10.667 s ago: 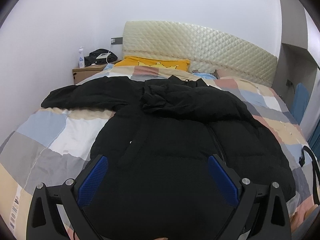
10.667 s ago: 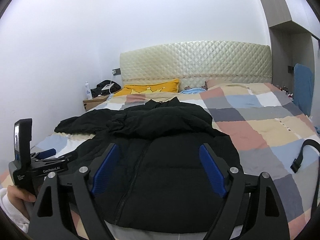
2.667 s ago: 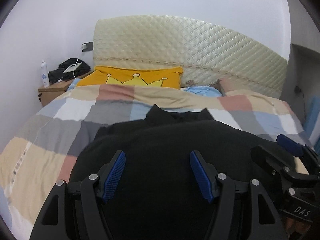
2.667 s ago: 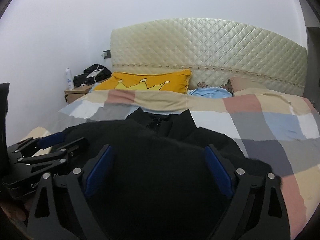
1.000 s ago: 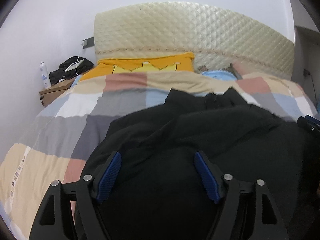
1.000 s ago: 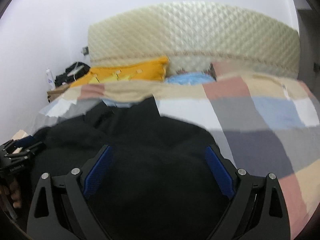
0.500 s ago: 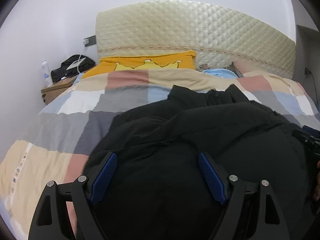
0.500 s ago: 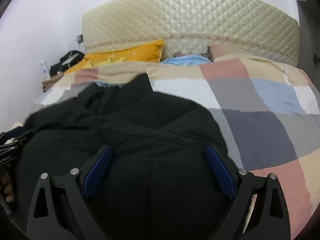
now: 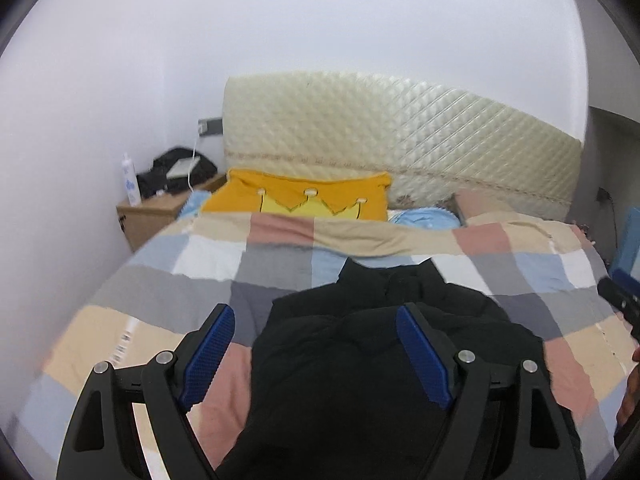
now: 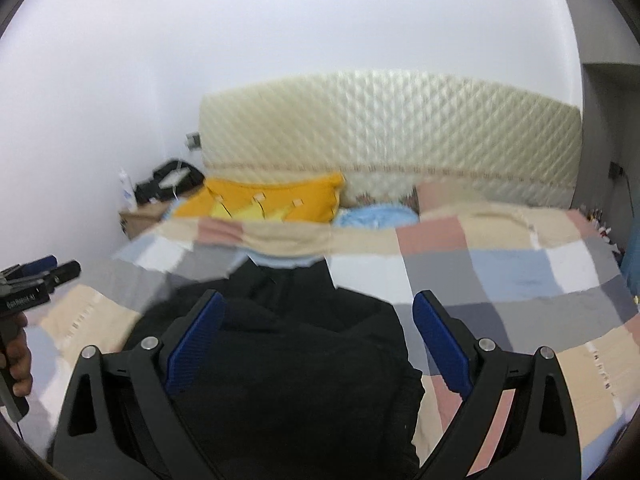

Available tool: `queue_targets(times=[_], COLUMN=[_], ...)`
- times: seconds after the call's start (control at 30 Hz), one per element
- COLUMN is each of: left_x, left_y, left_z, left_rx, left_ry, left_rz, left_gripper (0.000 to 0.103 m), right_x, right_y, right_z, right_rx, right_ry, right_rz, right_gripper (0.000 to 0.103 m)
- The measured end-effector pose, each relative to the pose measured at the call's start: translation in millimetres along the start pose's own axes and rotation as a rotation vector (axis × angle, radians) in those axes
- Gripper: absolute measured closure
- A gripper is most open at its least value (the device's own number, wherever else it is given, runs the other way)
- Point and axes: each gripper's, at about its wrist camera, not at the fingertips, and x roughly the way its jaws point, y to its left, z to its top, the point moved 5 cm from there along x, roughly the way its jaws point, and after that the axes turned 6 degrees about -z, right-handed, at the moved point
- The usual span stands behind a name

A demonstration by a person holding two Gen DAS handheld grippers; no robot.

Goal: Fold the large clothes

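Observation:
A black padded jacket [image 9: 360, 360] lies folded into a compact bundle on the checked bedspread [image 9: 160, 280], collar toward the headboard. My left gripper [image 9: 316, 336] hovers above the bundle's left part, open, with nothing pinched between its blue pads. In the right wrist view the same jacket [image 10: 300, 360] fills the lower middle, and my right gripper [image 10: 320, 328] hangs over it, open and apart from the cloth. The left gripper [image 10: 40, 272] shows at the left edge there, held by a hand. The right gripper's tip [image 9: 620, 296] shows at the right edge of the left wrist view.
A yellow crown pillow [image 9: 304, 200] and a light blue pillow [image 9: 424, 216] lie against the quilted cream headboard [image 9: 400, 144]. A wooden nightstand [image 9: 156, 212] with a bottle and a black bag stands at the left wall. Bare bedspread surrounds the jacket.
Both grippers have risen and drawn back from the jacket, so the bundle looks smaller and more bedspread shows. The jacket stays folded where it lay.

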Motion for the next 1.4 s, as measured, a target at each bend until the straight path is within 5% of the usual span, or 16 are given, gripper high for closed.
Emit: queue_targets(times=[0.27, 0.6, 1.03, 1.4], left_x=[-121, -213, -247, -208], left_y=[-21, -38, -51, -10], left_z=[6, -43, -154, -216], left_rx=[0.007, -0.013, 0.010, -0.096], left_ry=[-0.078, -0.116, -0.105, -0.040], left_rz=[-0.028, -0.080, -0.133, -0.132], left_gripper=[0.020, 0.020, 0.020, 0.020], right_x=[-111, -203, -245, -230], right_y=[19, 32, 40, 24], right_z=[19, -21, -135, -191], right_rx=[0.024, 0.010, -0.028, -0.035], right_ry=[-0.071, -0.111, -0.066, 0.010], right_rz=[0.044, 0.087, 0.141, 0.140], right_gripper=[0.007, 0.007, 0.007, 0.007])
